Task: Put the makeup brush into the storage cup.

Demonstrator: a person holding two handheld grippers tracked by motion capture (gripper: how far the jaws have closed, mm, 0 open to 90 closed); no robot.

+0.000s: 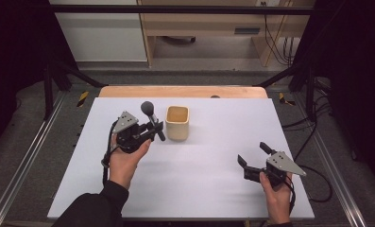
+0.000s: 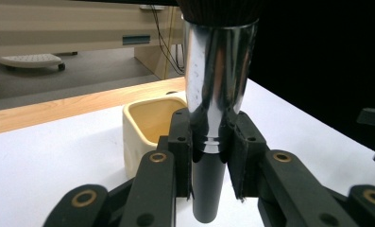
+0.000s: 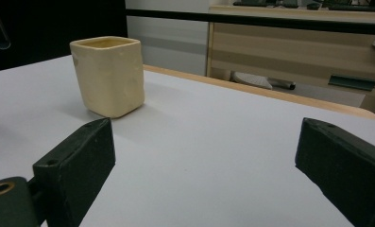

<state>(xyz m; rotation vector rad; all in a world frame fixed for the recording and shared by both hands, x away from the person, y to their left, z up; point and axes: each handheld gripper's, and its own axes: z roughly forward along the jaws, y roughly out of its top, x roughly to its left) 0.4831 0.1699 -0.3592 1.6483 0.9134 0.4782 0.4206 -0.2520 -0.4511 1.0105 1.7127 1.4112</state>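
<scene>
My left gripper (image 1: 153, 128) was pinched on a makeup brush (image 1: 152, 119), its jaws pressed against the joint where the chrome ferrule (image 2: 218, 80) met the black handle (image 2: 208, 189). The brush stood roughly upright in the grip, its dark bristle head on top and the handle end hanging free below the jaws. Just beside it, to the right, a cream square cup (image 1: 177, 122) stood upright on the white table (image 1: 194, 179), apart from the brush. My right gripper (image 1: 254, 155) was held near the table's right edge, jaws spread wide with nothing between them, well apart from the cup.
</scene>
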